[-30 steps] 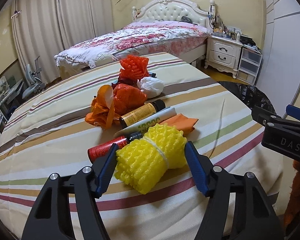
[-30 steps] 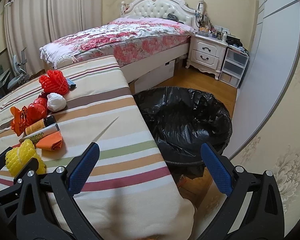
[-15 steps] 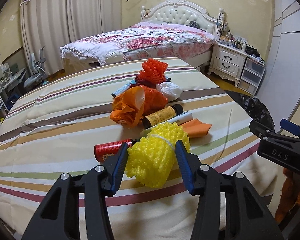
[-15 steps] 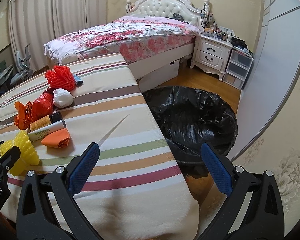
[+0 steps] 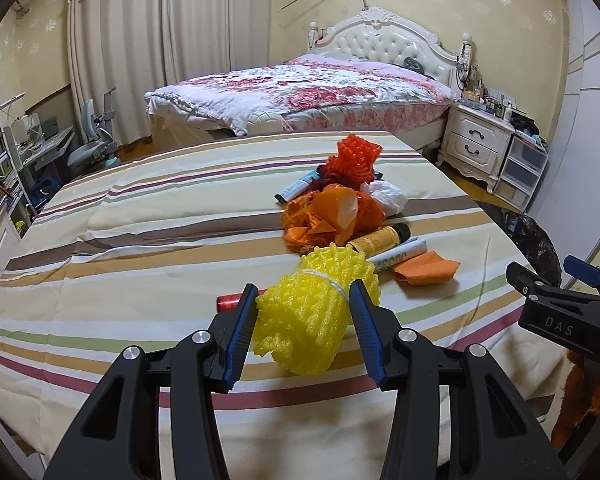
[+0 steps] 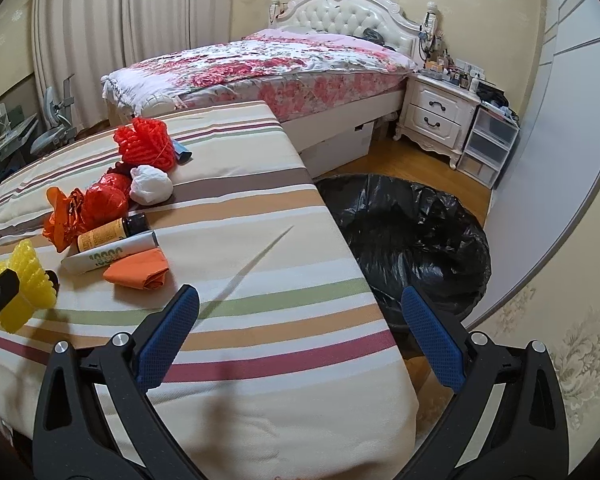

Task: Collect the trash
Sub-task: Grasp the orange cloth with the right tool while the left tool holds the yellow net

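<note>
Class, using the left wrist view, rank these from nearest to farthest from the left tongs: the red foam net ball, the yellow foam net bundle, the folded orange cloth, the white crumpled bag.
1. Yellow foam net bundle: between the left tongs, gripped.
2. Folded orange cloth: just beyond, to the right.
3. White crumpled bag: farther back, right of the orange pile.
4. Red foam net ball: at the far end of the pile.

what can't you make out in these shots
- Red can, left wrist view: mostly hidden behind the left gripper and its yellow net.
- Bin bag, right wrist view: inside too dark to show contents.
- Tube lettering: partly covered by the orange bag.
- Nightstand clutter: too small.
</note>
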`<action>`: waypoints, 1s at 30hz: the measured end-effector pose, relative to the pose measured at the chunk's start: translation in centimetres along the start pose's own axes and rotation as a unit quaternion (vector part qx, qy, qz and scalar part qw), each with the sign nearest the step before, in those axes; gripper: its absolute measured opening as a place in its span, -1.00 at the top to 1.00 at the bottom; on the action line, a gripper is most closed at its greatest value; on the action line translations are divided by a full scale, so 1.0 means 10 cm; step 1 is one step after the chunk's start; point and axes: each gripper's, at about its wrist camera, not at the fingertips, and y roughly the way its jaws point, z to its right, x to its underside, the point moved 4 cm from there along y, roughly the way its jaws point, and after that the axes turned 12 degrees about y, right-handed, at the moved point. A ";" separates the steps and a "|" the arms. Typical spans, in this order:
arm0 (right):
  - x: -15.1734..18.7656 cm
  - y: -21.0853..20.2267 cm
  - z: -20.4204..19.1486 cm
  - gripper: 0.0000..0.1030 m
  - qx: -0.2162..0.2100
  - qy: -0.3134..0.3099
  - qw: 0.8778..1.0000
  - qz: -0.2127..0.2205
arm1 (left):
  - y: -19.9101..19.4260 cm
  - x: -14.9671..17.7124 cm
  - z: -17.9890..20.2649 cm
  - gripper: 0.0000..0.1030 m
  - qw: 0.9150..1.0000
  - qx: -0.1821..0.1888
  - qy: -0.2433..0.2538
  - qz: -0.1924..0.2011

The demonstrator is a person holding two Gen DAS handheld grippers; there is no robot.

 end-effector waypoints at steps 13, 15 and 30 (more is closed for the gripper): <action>0.05 0.04 -0.60 -0.92 -0.045 -0.058 0.997 -0.012 | 0.05 0.18 -0.65 0.09 0.997 -0.051 -0.064 -0.011; 0.07 0.06 -0.70 -0.92 -0.051 -0.066 0.996 -0.014 | 0.04 0.21 -0.70 0.10 0.996 -0.051 -0.071 -0.012; 0.18 0.28 -1.00 -0.13 -0.081 -0.090 0.990 -0.065 | 0.00 0.28 -0.86 0.11 0.995 -0.056 -0.088 -0.009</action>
